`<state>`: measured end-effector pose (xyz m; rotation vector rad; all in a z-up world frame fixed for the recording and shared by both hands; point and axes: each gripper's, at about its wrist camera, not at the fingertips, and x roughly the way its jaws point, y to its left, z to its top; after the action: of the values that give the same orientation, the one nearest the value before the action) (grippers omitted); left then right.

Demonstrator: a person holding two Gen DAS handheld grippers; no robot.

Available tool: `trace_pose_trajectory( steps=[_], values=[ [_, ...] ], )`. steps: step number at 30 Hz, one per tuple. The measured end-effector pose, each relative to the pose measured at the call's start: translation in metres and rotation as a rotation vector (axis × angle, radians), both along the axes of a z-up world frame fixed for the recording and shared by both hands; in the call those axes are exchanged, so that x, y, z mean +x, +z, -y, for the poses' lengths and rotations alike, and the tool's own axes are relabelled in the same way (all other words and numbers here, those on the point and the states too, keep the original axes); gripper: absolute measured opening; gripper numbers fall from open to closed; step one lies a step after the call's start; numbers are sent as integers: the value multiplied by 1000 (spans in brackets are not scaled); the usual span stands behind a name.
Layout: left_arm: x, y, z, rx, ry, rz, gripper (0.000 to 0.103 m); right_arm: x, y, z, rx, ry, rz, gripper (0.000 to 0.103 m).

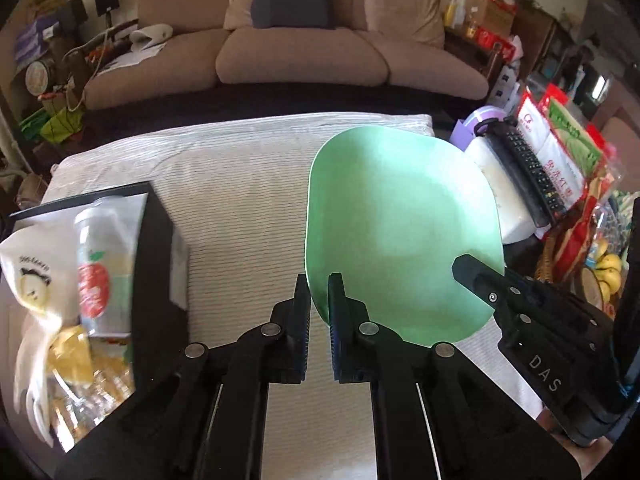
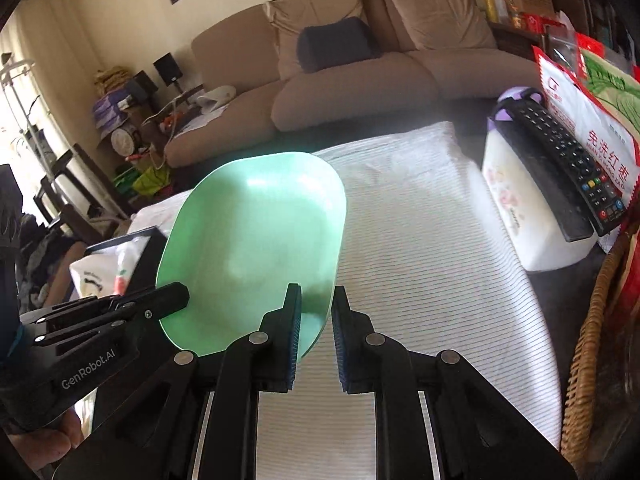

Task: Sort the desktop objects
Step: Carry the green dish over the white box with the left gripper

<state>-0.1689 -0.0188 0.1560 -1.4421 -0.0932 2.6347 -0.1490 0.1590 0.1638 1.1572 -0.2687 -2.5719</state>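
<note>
Left wrist, "DAS" on right gripper [image 1: 460, 268]

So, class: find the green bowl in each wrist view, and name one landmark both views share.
Left wrist: green bowl right of centre, rim between the jaws.
Right wrist: green bowl left of centre, rim between the jaws.
Shared landmark: the brown sofa behind the striped cloth.

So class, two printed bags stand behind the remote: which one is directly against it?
The white bag with the red border, directly behind the remote; the green-printed bag stands further back, behind it.
</note>
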Motion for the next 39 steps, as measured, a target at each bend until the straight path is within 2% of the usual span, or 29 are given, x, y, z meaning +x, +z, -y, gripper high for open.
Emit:
trace_pose_trajectory(
  steps=[7, 12, 16, 20, 28, 31, 34, 37, 39],
  values=[
    [77, 25, 125, -50, 103, 29, 10, 48, 22, 125, -34, 193, 23, 15],
    [120, 19, 218, -87, 198, 86, 10, 81, 10, 219, -22, 330, 70, 15],
    [141, 3, 271, -90, 252, 148, 9, 98, -14, 278, -23, 390, 149, 15],
    [157, -18, 305, -78, 279, 191, 10, 108, -33, 312, -16, 413, 202, 15],
    [172, -45, 333, -38, 293, 232, 11, 123, -47, 351, 73, 460, 210, 15],
    [178, -38, 337, -45, 306, 223, 14, 128, -47, 361, 102, 485, 201, 17],
    [181, -21, 343, -2, 313, 188, 19, 133, -46, 365, 114, 506, 212, 21],
    [183, 3, 355, 43, 342, 137, 30, 132, -40, 363, 90, 509, 222, 23],
    [182, 19, 363, 59, 355, 103, 33, 131, -33, 359, 67, 501, 208, 36]
  ],
)
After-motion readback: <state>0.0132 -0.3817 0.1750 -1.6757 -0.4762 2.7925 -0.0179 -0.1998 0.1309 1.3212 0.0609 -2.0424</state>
